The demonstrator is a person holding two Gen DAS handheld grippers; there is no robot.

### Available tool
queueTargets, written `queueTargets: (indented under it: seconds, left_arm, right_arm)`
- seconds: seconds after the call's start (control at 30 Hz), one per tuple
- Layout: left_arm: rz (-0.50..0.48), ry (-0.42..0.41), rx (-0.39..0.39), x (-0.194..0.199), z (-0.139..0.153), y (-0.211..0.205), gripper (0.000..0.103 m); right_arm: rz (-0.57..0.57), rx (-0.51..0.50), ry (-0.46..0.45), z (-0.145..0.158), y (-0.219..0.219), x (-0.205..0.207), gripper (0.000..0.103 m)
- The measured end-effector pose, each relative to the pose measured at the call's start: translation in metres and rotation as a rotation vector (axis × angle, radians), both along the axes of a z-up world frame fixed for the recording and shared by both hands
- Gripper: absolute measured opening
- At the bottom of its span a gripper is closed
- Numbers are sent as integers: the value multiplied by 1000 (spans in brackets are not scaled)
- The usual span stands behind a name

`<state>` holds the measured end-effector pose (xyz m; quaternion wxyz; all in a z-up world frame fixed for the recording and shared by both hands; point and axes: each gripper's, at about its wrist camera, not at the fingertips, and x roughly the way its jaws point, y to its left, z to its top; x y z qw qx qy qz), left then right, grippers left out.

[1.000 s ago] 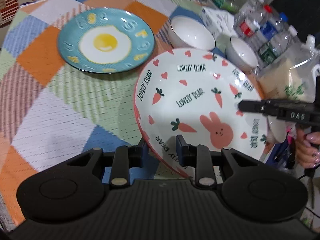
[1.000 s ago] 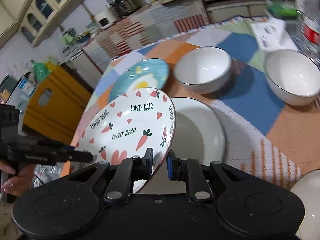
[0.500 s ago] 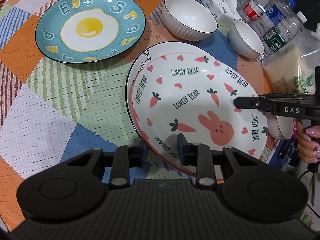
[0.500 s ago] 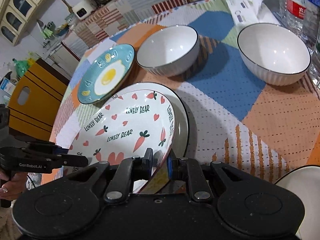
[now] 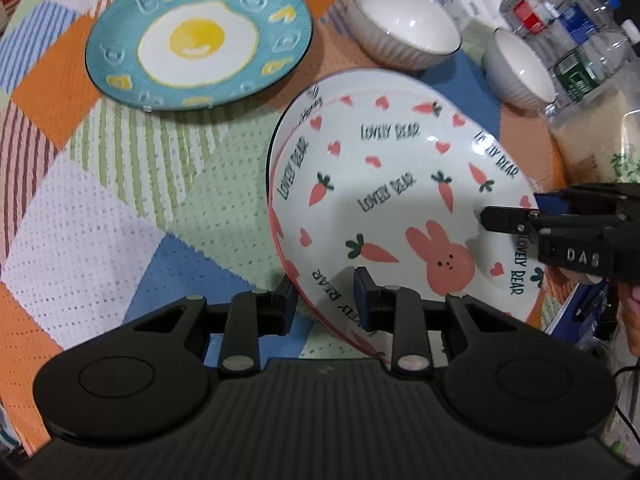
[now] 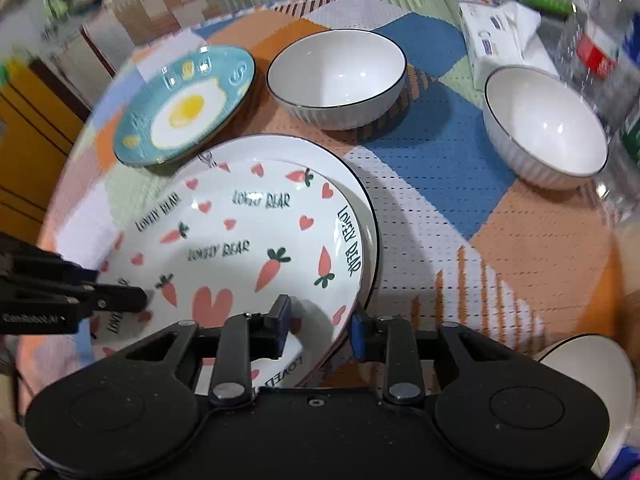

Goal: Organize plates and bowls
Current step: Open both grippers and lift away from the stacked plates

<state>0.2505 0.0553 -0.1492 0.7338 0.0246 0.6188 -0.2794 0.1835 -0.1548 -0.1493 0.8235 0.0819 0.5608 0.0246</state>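
Yellow cabinet beside patchwork-clothed table

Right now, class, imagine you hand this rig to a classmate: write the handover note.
Left gripper: open, jaws astride the carrot plate rim.
Right gripper: open, astride the opposite rim.
Carrot plate sits stacked on the white plate.
Egg plate lies apart; two white bowls stand separately.
Done: first stack. Left: add egg plate, nest bowls.
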Motion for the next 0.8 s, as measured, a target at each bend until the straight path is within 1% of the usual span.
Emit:
queueTargets:
  seconds: [0.03, 0.1, 0.17, 0.23, 0.33, 0.4, 0.5, 0.6, 0.8]
  left_arm:
    - [-5, 14, 5, 1, -2, 0, 28]
    - [-14, 13, -1, 3, -2, 1, 25]
    - [-19, 18, -15, 3, 0, 1, 25]
    - [-23, 16, 3, 4, 1, -3, 25]
    - [-22, 5, 18, 3, 1, -5, 25]
    - [-16, 3, 19, 1, 2, -2, 25]
    - [-10, -3, -5, 1, 10, 1, 25]
    - [-8, -25, -7, -2, 22, 7, 25]
    - [-20, -101, 21, -6, 49, 17, 25]
  right_arm:
    - [15, -42, 9, 1, 6, 1, 38]
    - [47, -131, 27, -1, 20, 1, 39]
    - [73, -196, 19, -3, 27, 1, 40]
    - [100, -264, 14, -7, 33, 0, 39]
    - [124, -334, -9, -11, 40, -1, 39]
    - [131, -357, -23, -12, 41, -1, 39]
    - [115, -349, -50, -9, 37, -2, 38]
    - [89, -308, -113, 7, 31, -7, 38]
    - [90, -166, -223, 44, 23, -14, 38]
